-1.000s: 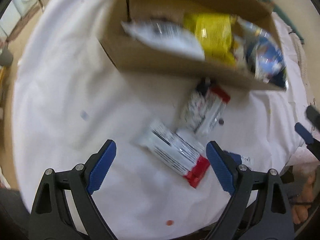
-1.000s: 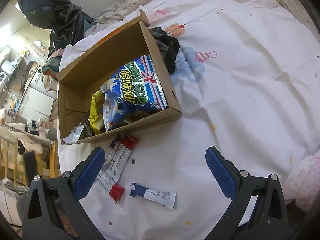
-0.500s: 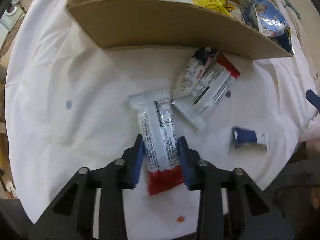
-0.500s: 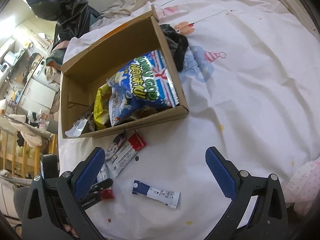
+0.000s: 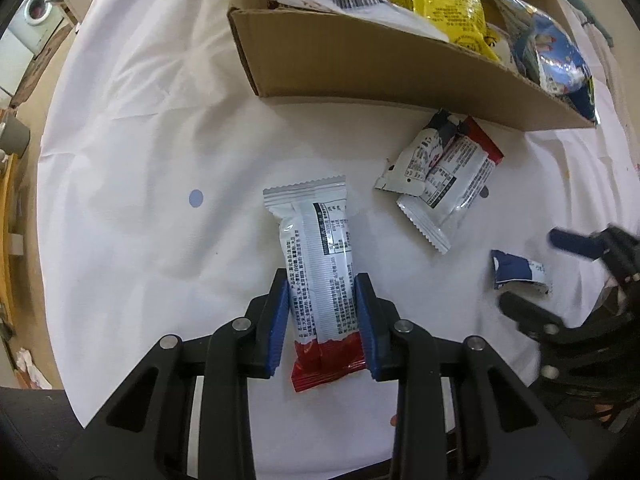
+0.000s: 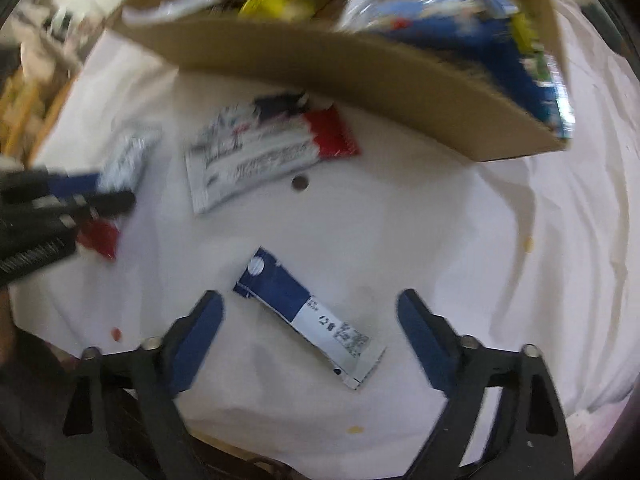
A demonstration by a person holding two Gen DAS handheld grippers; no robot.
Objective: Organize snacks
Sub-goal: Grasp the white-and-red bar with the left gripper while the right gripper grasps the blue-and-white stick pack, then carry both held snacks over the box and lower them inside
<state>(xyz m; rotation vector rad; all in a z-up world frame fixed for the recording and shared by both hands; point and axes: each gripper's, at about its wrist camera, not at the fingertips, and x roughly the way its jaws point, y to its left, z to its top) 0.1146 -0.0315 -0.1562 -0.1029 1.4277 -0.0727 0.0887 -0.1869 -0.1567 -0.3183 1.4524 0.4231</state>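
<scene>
My left gripper is shut on a white snack bar with a red end, which lies on the white sheet. Two more white and red bars lie overlapped beside the cardboard box, which holds yellow, white and blue snack bags. My right gripper is open, low over a blue and white stick packet that lies between its fingers. That packet also shows in the left wrist view. The right wrist view is blurred; the left gripper shows at its left edge.
The box stands at the far side of the sheet-covered surface. The sheet's edge drops off on the left, with a washing machine and wooden furniture beyond. The sheet is wrinkled on the right.
My left gripper closed on the white and red bar and holds it. My right gripper dropped down and forward until the blue and white packet lies between its open fingers.
</scene>
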